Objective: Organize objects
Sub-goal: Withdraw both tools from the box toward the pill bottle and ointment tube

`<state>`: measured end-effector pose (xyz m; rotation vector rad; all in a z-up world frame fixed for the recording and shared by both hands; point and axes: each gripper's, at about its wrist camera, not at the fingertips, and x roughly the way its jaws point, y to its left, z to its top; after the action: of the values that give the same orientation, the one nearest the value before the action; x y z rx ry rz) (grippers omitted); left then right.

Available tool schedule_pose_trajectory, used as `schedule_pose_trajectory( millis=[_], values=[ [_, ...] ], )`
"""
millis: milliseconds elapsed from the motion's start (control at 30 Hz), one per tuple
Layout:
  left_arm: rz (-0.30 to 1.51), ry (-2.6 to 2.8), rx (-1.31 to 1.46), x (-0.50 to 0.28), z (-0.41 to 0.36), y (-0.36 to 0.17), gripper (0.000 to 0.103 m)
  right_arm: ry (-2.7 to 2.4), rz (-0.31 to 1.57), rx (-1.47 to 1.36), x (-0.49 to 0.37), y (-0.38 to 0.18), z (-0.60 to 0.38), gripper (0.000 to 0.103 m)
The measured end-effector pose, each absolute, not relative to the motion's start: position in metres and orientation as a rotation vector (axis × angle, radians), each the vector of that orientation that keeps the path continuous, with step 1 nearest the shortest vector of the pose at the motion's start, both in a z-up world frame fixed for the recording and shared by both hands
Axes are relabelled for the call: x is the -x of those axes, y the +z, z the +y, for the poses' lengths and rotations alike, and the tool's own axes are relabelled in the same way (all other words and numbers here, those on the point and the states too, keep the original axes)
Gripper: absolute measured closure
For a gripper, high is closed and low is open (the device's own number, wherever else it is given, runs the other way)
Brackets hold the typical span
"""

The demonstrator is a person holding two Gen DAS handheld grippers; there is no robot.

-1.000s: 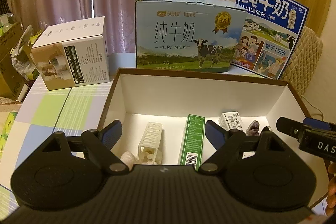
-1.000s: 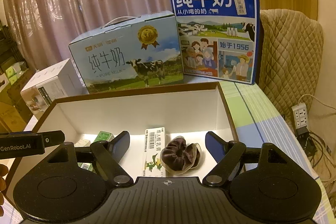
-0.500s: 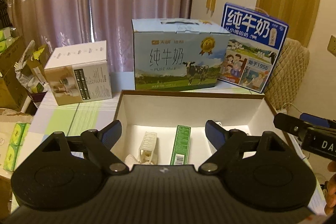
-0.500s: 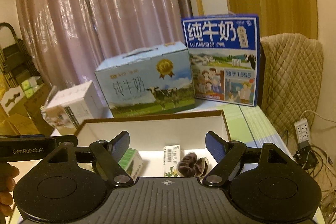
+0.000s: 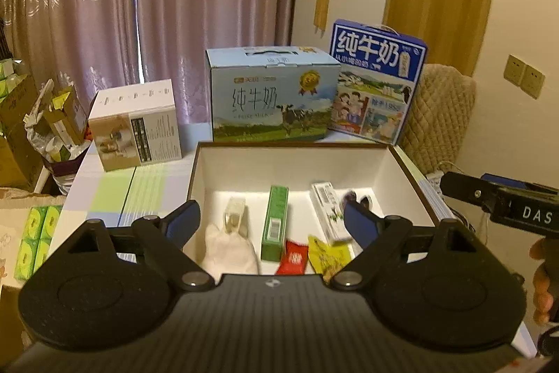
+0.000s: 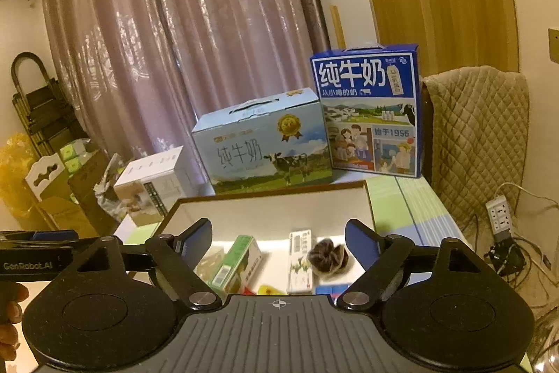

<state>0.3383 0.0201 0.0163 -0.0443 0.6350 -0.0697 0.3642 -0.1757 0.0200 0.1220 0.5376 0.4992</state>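
I have both tools raised above the open white box [image 5: 279,163], which sits on the checked surface [image 5: 115,194]. The left tool [image 5: 272,222] stands wide open with nothing between its fingers, and the right tool [image 6: 278,242] is just as wide and also empty.

Inside the box, from my left view, a white cloth pouch [image 5: 229,250] lies at the left with a pale plastic clip [image 5: 236,215] touching its far end. Beside them the green carton [image 5: 276,222] lies lengthwise, then a white carton [image 5: 326,208], then a dark scrunchie [image 6: 328,256] near the right wall. A red sachet [image 5: 293,259] and a yellow sachet [image 5: 328,254] lie side by side at the near edge.

Behind the box stand a light blue milk case [image 5: 272,97] and, to its right, a dark blue milk case [image 5: 375,83]. A white appliance box [image 5: 136,124] stands to the left, apart from the open box.
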Motion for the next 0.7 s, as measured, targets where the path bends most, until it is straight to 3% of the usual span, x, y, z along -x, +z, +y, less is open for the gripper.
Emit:
schedule_pose_trajectory(
  millis=[700],
  values=[
    [0.777,-0.116,0.041,-0.279,0.030,-0.046,0.016,0.503,0.776,-0.082,-0.306,-0.060,-0.190,0.021]
  ],
)
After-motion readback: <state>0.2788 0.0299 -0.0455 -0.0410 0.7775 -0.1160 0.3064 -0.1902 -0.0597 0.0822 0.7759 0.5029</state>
